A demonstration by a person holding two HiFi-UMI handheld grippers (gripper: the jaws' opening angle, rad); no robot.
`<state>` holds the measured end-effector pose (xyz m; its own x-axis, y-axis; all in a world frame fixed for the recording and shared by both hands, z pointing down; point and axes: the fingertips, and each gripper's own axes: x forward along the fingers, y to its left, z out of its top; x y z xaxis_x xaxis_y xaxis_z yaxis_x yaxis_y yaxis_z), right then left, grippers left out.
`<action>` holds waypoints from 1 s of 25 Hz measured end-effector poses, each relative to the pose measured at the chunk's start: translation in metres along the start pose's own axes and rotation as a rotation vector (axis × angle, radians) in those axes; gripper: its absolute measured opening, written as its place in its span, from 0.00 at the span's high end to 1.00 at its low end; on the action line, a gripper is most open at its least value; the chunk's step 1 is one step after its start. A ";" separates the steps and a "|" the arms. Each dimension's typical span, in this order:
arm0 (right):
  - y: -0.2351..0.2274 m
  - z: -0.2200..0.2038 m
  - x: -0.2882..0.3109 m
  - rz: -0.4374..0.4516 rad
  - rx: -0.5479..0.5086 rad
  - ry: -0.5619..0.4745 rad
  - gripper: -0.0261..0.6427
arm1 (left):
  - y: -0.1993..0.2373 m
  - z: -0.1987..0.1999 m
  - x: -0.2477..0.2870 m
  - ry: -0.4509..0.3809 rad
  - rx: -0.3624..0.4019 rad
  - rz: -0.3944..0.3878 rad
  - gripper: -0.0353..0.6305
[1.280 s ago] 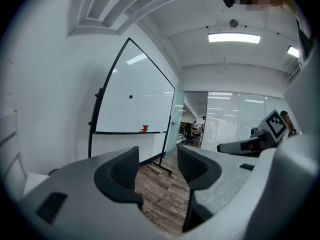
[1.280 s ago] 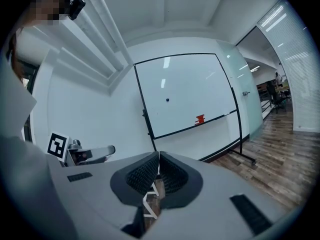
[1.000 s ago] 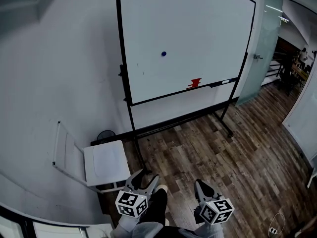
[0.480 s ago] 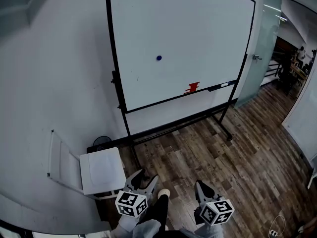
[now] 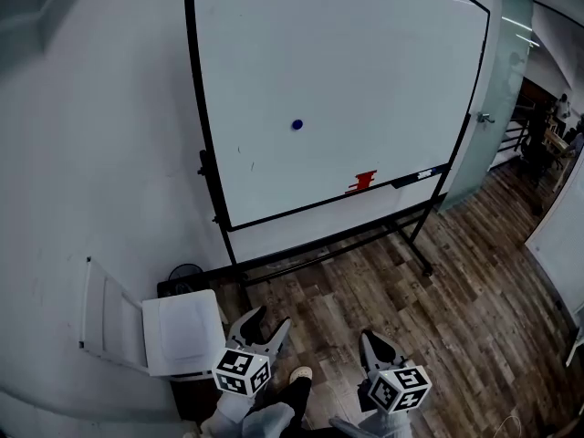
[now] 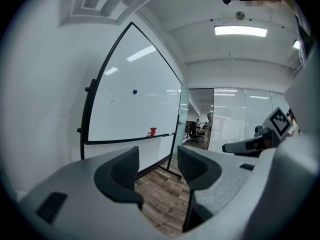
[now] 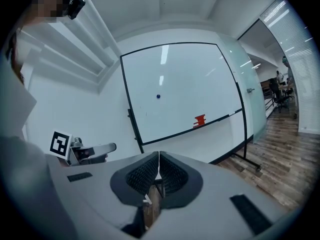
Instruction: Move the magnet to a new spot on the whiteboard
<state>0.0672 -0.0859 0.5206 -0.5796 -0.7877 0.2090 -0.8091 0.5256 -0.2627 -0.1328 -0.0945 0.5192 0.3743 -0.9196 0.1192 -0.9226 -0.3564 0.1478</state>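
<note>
The magnet [image 5: 297, 125] is a small, round, dark blue dot on the whiteboard [image 5: 383, 53], toward 8 o'clock from its middle. Well apart from it, at 6 o'clock, the left gripper [image 5: 268, 319] has its jaws spread wide and empty, and the right gripper [image 5: 370, 338] has its jaws pressed together.

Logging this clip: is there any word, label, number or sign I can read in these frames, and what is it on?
No readable text anywhere.
On the whiteboard: only the blue magnet and a few faint marks, too small to read.
On the left gripper and right gripper: black-and-white square patterns, no letters or digits.
On the red object at the board's lower edge: too small to tell.
</note>
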 end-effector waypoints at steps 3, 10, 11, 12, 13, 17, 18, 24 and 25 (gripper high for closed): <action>-0.013 0.014 0.025 0.001 -0.003 0.000 0.92 | 0.012 0.008 0.026 0.002 -0.001 -0.001 0.59; -0.038 0.039 0.084 0.002 0.002 0.005 0.92 | 0.046 0.028 0.084 -0.001 -0.005 0.002 0.59; -0.042 0.042 0.092 0.000 0.003 0.006 0.92 | 0.051 0.030 0.092 0.000 -0.006 0.003 0.59; -0.046 0.046 0.100 -0.001 0.003 0.007 0.92 | 0.056 0.032 0.100 -0.001 -0.007 0.004 0.59; -0.050 0.049 0.108 -0.002 0.003 0.007 0.92 | 0.061 0.034 0.107 -0.001 -0.008 0.005 0.59; -0.059 0.061 0.139 0.010 0.024 -0.002 0.92 | 0.079 0.043 0.136 -0.007 -0.006 0.006 0.59; -0.062 0.064 0.147 0.014 0.027 -0.006 0.92 | 0.083 0.045 0.143 -0.010 -0.004 0.007 0.59; -0.073 0.074 0.183 0.020 0.015 -0.016 0.92 | 0.105 0.051 0.175 -0.027 0.001 0.004 0.59; -0.074 0.074 0.187 0.018 0.014 -0.015 0.92 | 0.107 0.050 0.178 -0.028 0.001 0.004 0.59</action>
<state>0.0256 -0.2960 0.5093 -0.5928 -0.7827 0.1896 -0.7968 0.5357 -0.2795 -0.1699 -0.3045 0.5067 0.3682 -0.9252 0.0924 -0.9241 -0.3531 0.1464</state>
